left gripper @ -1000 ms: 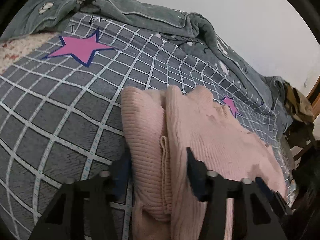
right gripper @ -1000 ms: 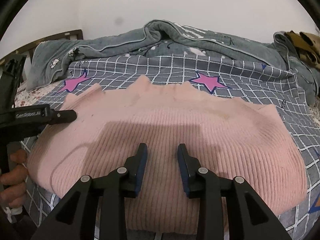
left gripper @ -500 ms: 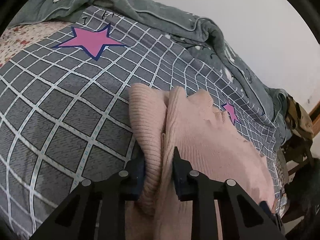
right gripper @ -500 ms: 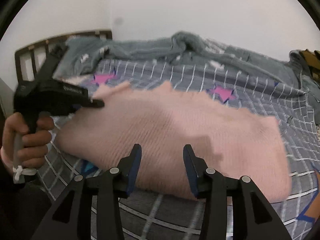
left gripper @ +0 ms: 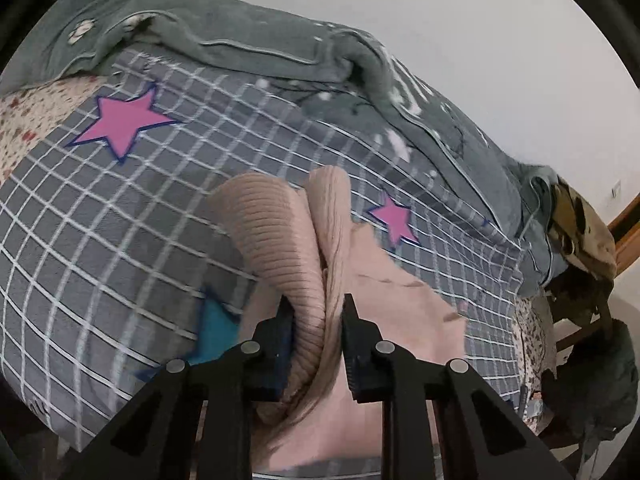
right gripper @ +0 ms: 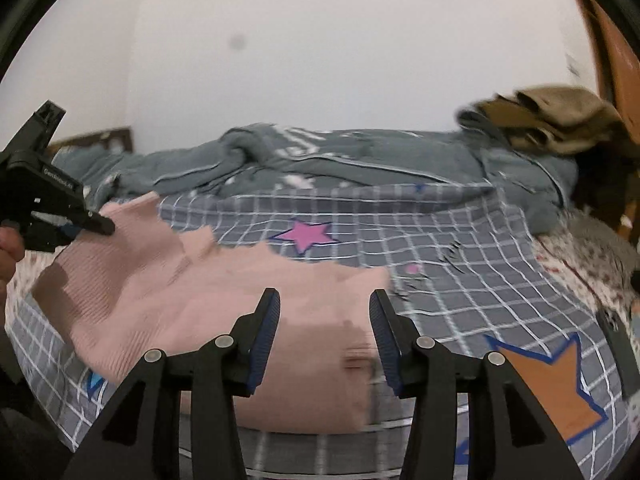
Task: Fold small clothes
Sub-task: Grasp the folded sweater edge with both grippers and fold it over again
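A pink ribbed sweater (right gripper: 200,280) lies spread on the bed. My left gripper (left gripper: 317,300) is shut on a bunched fold of the sweater's (left gripper: 272,232) left edge and holds it raised off the sheet. The right wrist view shows that left gripper (right gripper: 100,226) at the far left, with the cloth rising to its tip. My right gripper (right gripper: 324,294) hovers open over the near right part of the sweater, with nothing between its fingers.
The bed has a grey grid sheet (left gripper: 120,220) with pink, blue and orange stars. A rumpled grey blanket (left gripper: 280,52) lies along the wall side. Brown clothes (right gripper: 552,120) are heaped at the far right. A person's hand (right gripper: 8,244) holds the left gripper.
The left gripper closed on the sweater's folded left edge and lifted it. The right gripper opened wider and drew back to the right, off the middle of the sweater.
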Demonstrator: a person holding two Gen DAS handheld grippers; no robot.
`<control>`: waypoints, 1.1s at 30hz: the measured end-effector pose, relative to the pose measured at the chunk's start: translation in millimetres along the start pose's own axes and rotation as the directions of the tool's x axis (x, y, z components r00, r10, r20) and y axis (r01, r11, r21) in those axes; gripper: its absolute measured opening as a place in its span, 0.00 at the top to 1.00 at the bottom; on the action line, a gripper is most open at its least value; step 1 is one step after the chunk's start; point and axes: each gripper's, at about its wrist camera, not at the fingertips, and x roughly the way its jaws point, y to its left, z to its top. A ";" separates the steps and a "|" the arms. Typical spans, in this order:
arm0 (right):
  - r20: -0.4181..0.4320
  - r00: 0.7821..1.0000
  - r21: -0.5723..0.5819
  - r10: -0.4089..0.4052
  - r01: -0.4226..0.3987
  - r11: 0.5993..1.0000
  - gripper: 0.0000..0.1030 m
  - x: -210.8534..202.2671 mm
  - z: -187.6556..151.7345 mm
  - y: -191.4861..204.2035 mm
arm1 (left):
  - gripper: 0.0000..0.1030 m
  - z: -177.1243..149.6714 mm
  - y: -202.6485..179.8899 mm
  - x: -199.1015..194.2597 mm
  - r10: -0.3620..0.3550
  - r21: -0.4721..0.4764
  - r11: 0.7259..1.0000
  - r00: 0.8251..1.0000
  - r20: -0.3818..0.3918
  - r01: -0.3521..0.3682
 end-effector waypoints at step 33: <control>-0.042 0.941 0.291 0.337 -0.311 0.905 0.38 11.8 -6.8 -44.3 | 0.50 -31.3 -43.7 39.4 0.062 0.240 0.968 0.997 0.047 -0.071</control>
